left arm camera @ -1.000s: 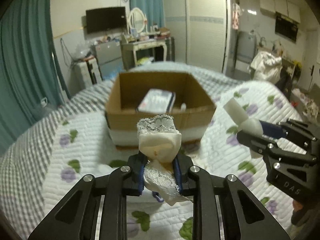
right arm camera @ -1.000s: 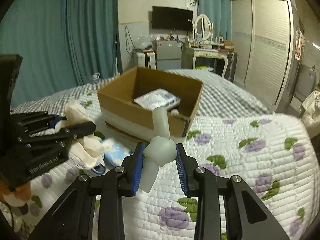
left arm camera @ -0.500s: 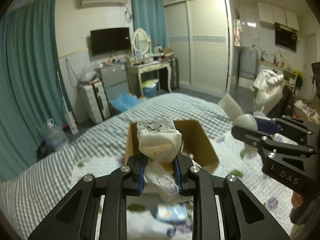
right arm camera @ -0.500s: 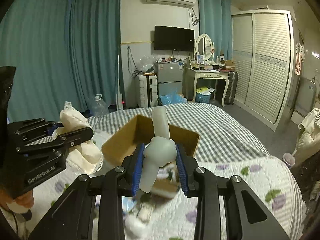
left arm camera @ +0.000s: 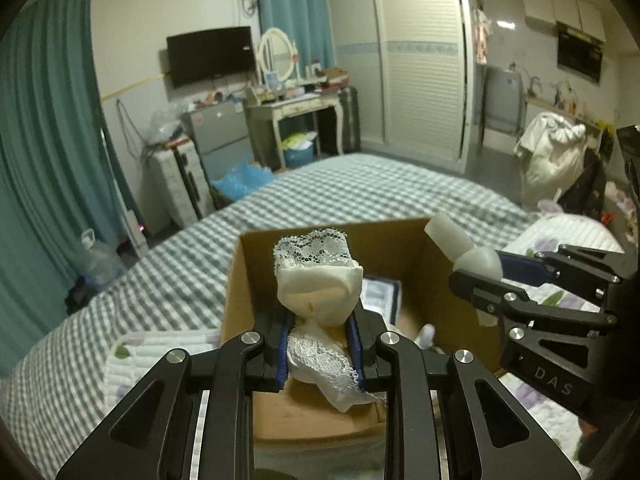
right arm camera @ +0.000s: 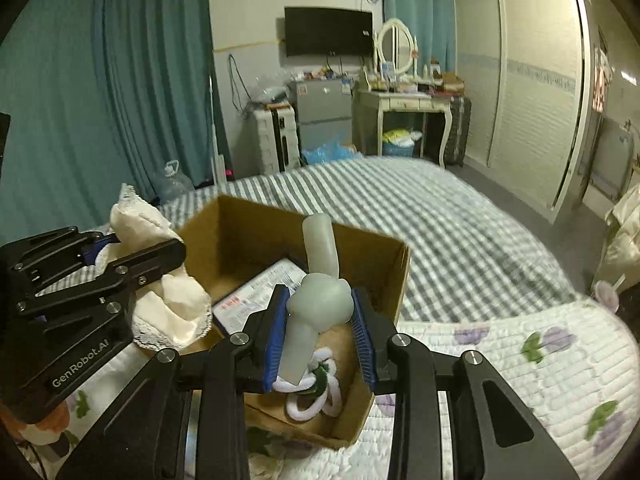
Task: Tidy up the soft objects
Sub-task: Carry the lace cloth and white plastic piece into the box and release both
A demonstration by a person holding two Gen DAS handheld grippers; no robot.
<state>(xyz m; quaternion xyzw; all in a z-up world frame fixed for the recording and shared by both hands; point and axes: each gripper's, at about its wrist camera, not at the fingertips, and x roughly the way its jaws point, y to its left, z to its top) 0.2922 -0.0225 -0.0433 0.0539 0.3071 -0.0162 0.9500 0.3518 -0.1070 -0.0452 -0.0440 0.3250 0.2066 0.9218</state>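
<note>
My left gripper [left arm camera: 320,344] is shut on a cream lace-trimmed cloth [left arm camera: 320,284] and holds it over the open cardboard box [left arm camera: 248,280] on the bed. My right gripper [right arm camera: 320,328] is shut on a pale soft rubbery toy [right arm camera: 320,296], also above the box [right arm camera: 384,272]. Each gripper shows in the other's view: the right one [left arm camera: 480,272] at the right, the left one [right arm camera: 132,264] at the left with the cloth [right arm camera: 168,304]. Inside the box lie a flat printed packet [right arm camera: 256,300] and a white rope-like item [right arm camera: 316,396].
The box sits on a bed with a checked blanket [right arm camera: 460,232] and a floral quilt [right arm camera: 540,360]. Beyond the bed stand a dressing table [left arm camera: 296,108], a small fridge [left arm camera: 220,132], teal curtains [right arm camera: 152,80] and a wardrobe [left arm camera: 420,60].
Both grippers have risen and moved forward with their objects, from low in front of the box to above its opening. Their grips are unchanged.
</note>
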